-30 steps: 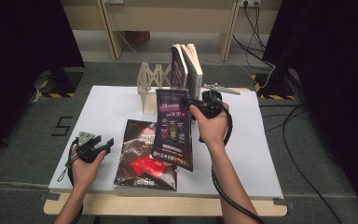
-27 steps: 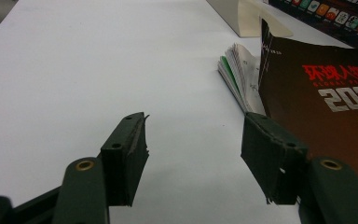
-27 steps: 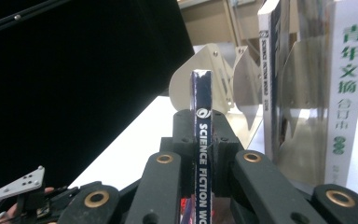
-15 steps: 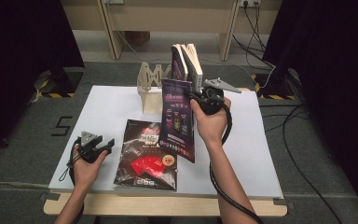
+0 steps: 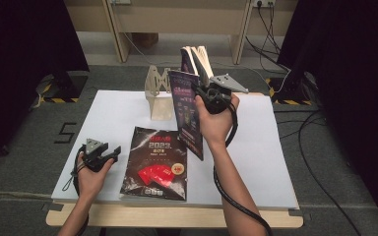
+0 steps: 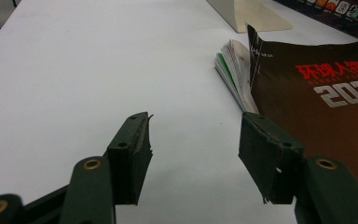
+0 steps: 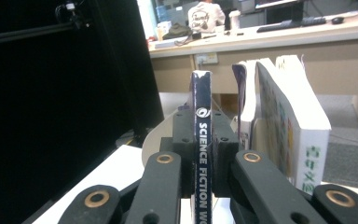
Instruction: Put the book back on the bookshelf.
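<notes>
My right gripper (image 5: 200,92) is shut on the spine of a purple science-fiction magazine (image 5: 187,118) and holds it upright above the table, just in front of the standing books (image 5: 198,58). In the right gripper view the jaws clamp the spine (image 7: 201,135), with the standing books (image 7: 284,130) close on the right. A dark magazine with red cards on its cover (image 5: 155,162) lies flat near the front edge. My left gripper (image 5: 113,152) rests open on the table just left of it. Its jaws (image 6: 193,158) hold nothing, and the dark magazine (image 6: 317,98) lies beside the right jaw.
A pale wooden book rack (image 5: 158,93) stands at the back of the white table (image 5: 256,147), holding the books. Black curtains flank the table, and cables run over the floor at the right. A desk with monitors lies far behind.
My right gripper has raised the purple magazine, turned it upright and brought it back toward the standing books. The left gripper and the dark magazine have stayed put.
</notes>
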A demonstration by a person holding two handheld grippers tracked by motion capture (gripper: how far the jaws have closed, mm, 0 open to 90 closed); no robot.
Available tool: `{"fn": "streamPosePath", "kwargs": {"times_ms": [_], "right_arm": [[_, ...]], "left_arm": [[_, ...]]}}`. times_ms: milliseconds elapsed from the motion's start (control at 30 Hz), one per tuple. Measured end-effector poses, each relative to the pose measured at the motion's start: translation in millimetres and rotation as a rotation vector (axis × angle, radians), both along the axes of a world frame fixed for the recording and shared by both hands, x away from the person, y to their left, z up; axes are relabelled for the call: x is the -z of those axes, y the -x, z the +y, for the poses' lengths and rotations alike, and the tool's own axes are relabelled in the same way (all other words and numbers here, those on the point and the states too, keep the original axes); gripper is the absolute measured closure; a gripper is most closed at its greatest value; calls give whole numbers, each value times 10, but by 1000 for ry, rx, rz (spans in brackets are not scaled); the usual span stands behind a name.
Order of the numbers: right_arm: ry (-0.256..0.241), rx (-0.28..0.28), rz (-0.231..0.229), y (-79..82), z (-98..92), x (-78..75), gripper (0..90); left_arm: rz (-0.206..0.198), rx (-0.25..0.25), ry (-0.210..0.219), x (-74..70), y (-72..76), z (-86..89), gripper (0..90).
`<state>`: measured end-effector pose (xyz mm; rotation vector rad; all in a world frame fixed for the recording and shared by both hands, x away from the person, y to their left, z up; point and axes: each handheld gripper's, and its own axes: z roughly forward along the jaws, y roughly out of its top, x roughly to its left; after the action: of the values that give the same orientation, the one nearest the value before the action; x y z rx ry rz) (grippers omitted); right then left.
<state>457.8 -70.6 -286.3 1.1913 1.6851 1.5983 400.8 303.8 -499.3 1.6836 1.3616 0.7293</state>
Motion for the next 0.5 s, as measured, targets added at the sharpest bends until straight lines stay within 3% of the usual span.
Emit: {"fn": "streamPosePath", "kwargs": {"times_ms": [500], "right_arm": [[-30,62,-71,-150,118,-141,845]], "left_arm": [[-15,6,-8,2,9,-14,432]]}}
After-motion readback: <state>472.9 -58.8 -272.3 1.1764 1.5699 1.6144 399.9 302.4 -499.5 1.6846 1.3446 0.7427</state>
